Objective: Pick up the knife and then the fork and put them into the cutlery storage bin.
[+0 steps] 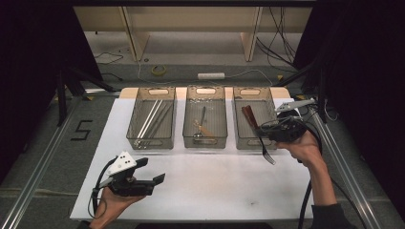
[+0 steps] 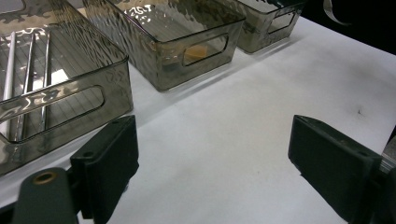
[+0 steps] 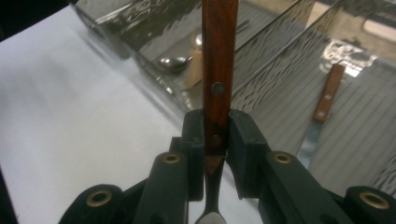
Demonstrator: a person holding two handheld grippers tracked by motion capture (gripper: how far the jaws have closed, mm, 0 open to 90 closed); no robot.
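High view – fork: your right claw [image 1: 269, 134] grips a wooden-handled fork [image 1: 261, 137] over the near rim of the right bin [image 1: 239, 125], handle slanting into the bin, steel tines hanging outside above the white desk [image 1: 205, 181].
High view – left claw: your left claw [image 1: 152, 172] rests well clear of the right bin, near the desk's front edge, jaws wide and empty.
Left gripper view – bins: smoky, ribbed clear plastic with cut-out handles; pale chopsticks [image 2: 21, 79] lie in the bin farthest from the right bin.
Right gripper view – grip: flat black pads pinch the narrow riveted reddish handle [image 3: 218, 60] low, near the metal neck.
Right gripper view – bin contents: another wooden-handled utensil [image 3: 322, 112] lies inside the right bin.
Risk: the smooth handle could pivot between the pads, or the tines could catch the rim and tip the light bin.
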